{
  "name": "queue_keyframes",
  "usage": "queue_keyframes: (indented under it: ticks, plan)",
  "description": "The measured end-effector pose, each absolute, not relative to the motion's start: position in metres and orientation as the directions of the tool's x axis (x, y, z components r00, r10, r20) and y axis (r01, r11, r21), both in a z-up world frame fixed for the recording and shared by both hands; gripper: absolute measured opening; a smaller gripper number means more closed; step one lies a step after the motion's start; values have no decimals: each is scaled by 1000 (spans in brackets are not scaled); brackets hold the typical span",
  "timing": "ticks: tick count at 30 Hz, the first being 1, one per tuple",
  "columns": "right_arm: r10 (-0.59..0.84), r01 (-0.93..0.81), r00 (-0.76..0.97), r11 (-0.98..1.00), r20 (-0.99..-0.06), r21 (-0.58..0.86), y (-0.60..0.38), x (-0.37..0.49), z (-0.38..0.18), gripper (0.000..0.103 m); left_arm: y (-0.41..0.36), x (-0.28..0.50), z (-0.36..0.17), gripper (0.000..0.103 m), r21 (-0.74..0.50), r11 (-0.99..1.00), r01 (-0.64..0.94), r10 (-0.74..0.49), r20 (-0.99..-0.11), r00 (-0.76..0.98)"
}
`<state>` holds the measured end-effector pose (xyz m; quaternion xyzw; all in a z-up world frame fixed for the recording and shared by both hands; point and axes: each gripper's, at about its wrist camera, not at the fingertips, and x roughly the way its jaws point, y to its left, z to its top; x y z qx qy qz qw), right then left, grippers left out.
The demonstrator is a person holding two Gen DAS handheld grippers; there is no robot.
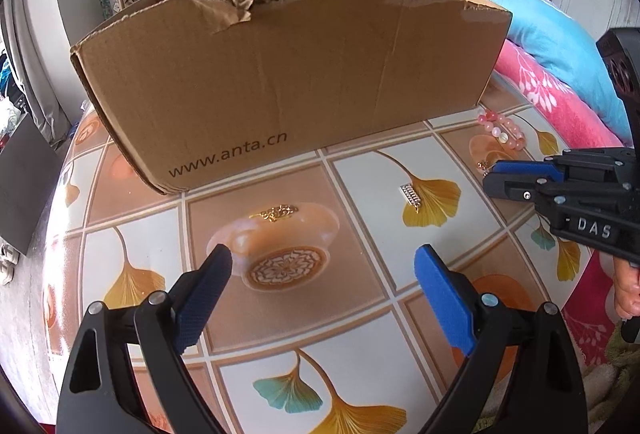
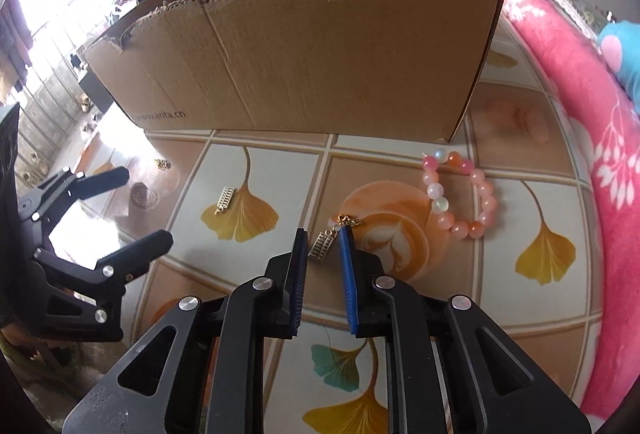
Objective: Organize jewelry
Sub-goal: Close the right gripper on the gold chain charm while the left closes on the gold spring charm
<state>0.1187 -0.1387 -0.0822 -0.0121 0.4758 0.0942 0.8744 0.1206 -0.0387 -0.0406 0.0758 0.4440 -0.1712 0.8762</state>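
A small silver earring [image 2: 322,246] lies on the patterned desk [image 2: 420,366] between the fingers of the right gripper [image 2: 323,246], its gold hook [image 2: 347,221] just beyond the right fingertip; the fingers stand narrowly apart on either side of it and I cannot tell whether the pads press on it yet. It looks very light, thin and stiff, flat against a slick surface, so it may skid or tip out of a pinch; the ladder-shaped body across its narrow width seems the safest place to take hold, not the fine hook. Its matching earring [image 1: 411,196] lies further left on a yellow leaf, a gold brooch [image 1: 275,213] beyond that, and a pink bead bracelet [image 2: 464,193] to the right. The cardboard box [image 1: 280,81] stands at the far side. The left gripper [image 1: 323,272] hovers released, fingers wide, holding nothing.
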Motion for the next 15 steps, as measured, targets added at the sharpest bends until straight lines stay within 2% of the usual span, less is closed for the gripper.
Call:
queue_keyframes:
  ticks: [2,11,13,15]
  plan:
    - [146,-186,534,981,-833,53,-137,116,-83,5,-40,120,-40,91,-17,928,371,-234,-802,549]
    - [205,-257,511,963,-835,79,-123,95,-88,4,-42,113,-32,89,-19,919,394,-260,-779,570]
    - [209,-245,509,965,-835,93,-125,90,-89,4,-44,113,-29,84,-29,911,410,-282,-770,572]
    - [207,-216,513,970,-833,109,-131,88,-89,3,-48,115,-27,75,-28,902,431,-299,-760,577]
